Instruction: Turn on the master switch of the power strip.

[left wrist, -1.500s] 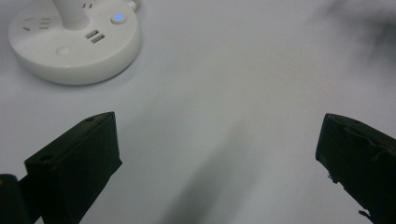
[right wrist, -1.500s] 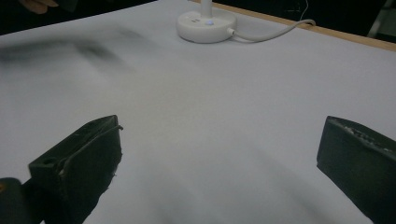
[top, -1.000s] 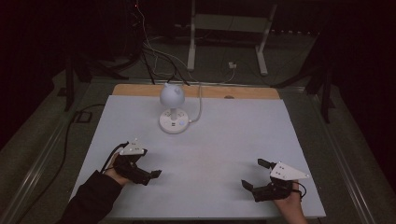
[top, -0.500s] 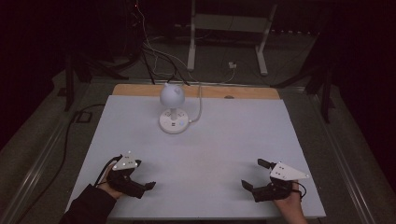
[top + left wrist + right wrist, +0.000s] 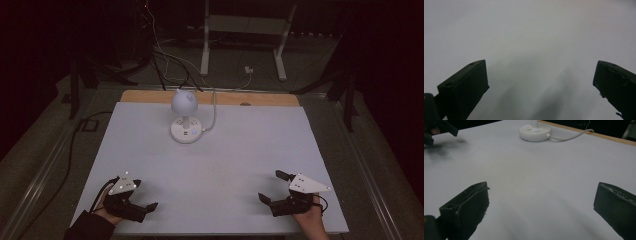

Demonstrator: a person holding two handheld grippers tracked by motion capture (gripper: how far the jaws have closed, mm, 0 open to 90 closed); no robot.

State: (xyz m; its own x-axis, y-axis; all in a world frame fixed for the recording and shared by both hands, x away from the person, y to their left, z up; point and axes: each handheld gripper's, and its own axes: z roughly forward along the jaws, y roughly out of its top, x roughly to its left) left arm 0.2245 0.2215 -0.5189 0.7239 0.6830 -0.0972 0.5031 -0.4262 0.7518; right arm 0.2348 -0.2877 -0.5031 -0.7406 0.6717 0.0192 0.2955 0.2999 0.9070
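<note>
L gripper [image 5: 145, 207] sits near the table's [image 5: 240, 150] front-left corner, jaws spread wide w/ nothing between them; in the left gripper view they frame bare white surface. R gripper [image 5: 272, 192] is near the front-right corner, jaws also wide apart & empty. Small white lamp [image 5: 186, 117] stands toward the middle of the far edge, well apart from both grippers, round base flat on the surface, its cable [image 5: 214, 112] trailing off over the far edge. Right gripper view shows the lamp base [image 5: 535, 131] far ahead

We're in a dim lab: white-topped table [image 5: 280, 150], cables [image 5: 165, 55] strewn behind, metal stand legs [image 5: 282, 45] on the floor.
</note>
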